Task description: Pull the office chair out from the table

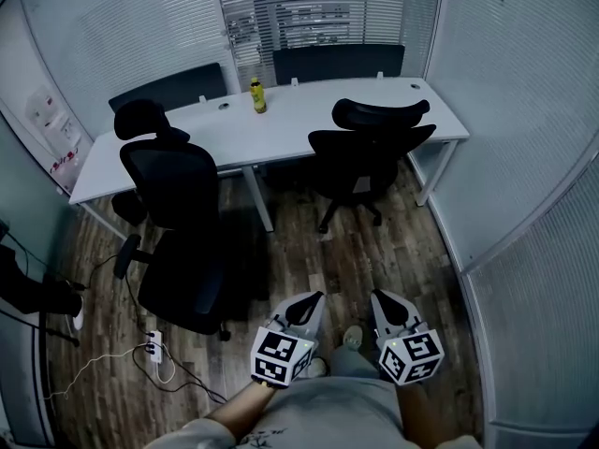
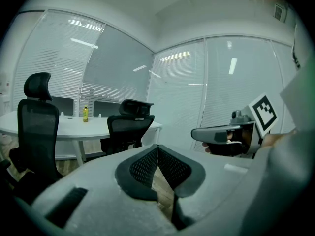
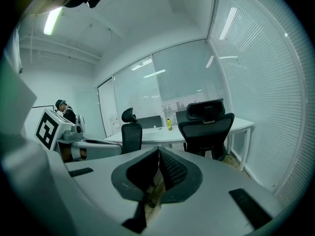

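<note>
Two black office chairs stand at the white table [image 1: 281,120]. The right chair [image 1: 370,152] is tucked close to the table edge and faces it; it also appears as the right chair [image 2: 129,127] and the right chair [image 3: 206,127]. The left chair [image 1: 173,195] stands further out on the wood floor. My left gripper [image 1: 312,299] and right gripper [image 1: 381,299] are side by side near my body, well short of both chairs. Both are shut with nothing between the jaws, as at the left gripper [image 2: 157,147] and the right gripper [image 3: 158,151].
A yellow bottle [image 1: 256,96] stands on the table. Two more chairs [image 1: 337,62] sit behind it. A power strip with cables [image 1: 154,346] lies on the floor at the left, beside a dark stand [image 1: 33,293]. Glass walls with blinds [image 1: 524,110] enclose the room. A person [image 3: 64,109] stands outside.
</note>
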`<action>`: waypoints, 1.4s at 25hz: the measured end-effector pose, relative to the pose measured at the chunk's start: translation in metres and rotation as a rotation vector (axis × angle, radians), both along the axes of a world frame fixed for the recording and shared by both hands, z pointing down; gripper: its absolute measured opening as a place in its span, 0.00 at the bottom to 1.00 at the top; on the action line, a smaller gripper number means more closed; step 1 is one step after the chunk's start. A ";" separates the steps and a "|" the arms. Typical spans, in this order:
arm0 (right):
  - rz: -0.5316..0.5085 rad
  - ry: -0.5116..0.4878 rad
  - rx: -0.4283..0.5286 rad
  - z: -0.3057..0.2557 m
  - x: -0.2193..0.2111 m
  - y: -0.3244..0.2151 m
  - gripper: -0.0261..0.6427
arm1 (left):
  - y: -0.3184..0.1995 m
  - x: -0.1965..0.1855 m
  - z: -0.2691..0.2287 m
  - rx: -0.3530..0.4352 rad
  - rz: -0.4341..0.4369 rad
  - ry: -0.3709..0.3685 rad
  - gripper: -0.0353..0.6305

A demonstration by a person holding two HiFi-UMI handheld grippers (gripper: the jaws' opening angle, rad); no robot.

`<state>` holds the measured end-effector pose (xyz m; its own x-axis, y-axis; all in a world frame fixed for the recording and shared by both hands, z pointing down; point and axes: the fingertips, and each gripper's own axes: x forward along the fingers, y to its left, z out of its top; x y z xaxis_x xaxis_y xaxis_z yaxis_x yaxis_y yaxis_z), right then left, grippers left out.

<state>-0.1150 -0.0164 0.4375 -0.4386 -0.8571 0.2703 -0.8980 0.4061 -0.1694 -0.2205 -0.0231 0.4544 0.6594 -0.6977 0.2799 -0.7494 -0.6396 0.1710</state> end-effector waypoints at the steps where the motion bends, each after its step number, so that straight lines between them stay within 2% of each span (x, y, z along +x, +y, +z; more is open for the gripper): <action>1: 0.004 -0.002 -0.001 0.001 0.002 -0.002 0.05 | -0.002 0.001 0.000 0.001 0.003 -0.001 0.07; 8: 0.024 -0.001 -0.011 0.014 0.010 -0.030 0.05 | -0.026 0.002 0.010 -0.014 0.002 -0.017 0.07; 14: -0.004 -0.033 -0.014 0.017 0.013 -0.068 0.05 | -0.064 0.007 0.019 -0.030 -0.012 -0.019 0.07; 35: -0.006 -0.003 -0.005 0.006 0.093 -0.250 0.05 | -0.243 0.082 0.005 -0.017 -0.039 -0.011 0.07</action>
